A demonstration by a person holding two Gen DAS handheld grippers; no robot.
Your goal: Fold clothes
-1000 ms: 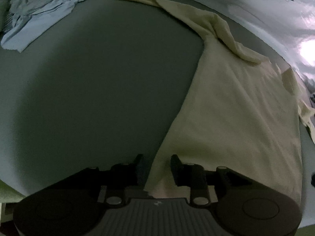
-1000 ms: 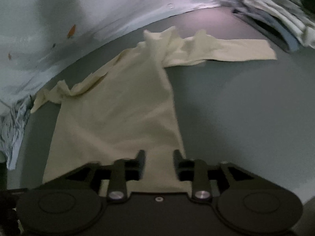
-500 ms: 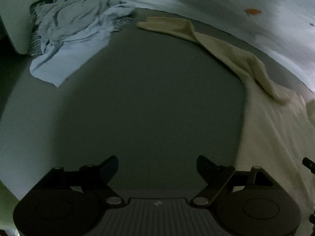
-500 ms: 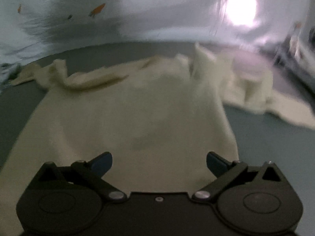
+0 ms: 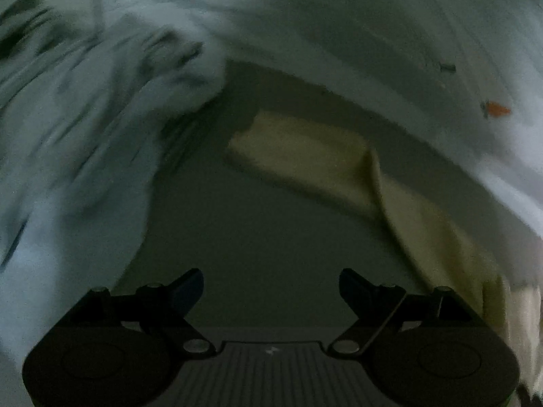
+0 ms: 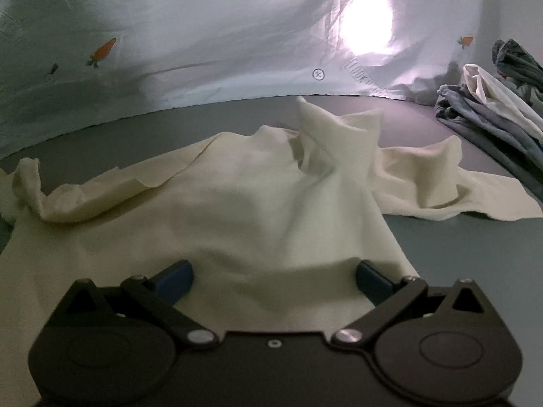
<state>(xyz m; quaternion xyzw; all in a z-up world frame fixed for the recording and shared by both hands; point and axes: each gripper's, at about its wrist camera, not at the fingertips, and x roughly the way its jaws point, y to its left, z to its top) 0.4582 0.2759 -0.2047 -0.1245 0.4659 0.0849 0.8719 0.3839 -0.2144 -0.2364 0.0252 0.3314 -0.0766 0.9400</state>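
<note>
My left hand-held gripper (image 5: 271, 286): matte black body, two round disc housings at the bottom corners, a ribbed grey panel between them with a small white mark at its centre. Black linkage bars pivot on silver screws either side of that panel. Finger tips look dark, with a bluish tint. My right hand-held gripper (image 6: 273, 276): same black build and twin discs, but a plain centre plate with one small screw. Silver pivot screws, triangular cut-outs in the outer links, clearly blue pads (image 6: 173, 278) on the fingers.
</note>
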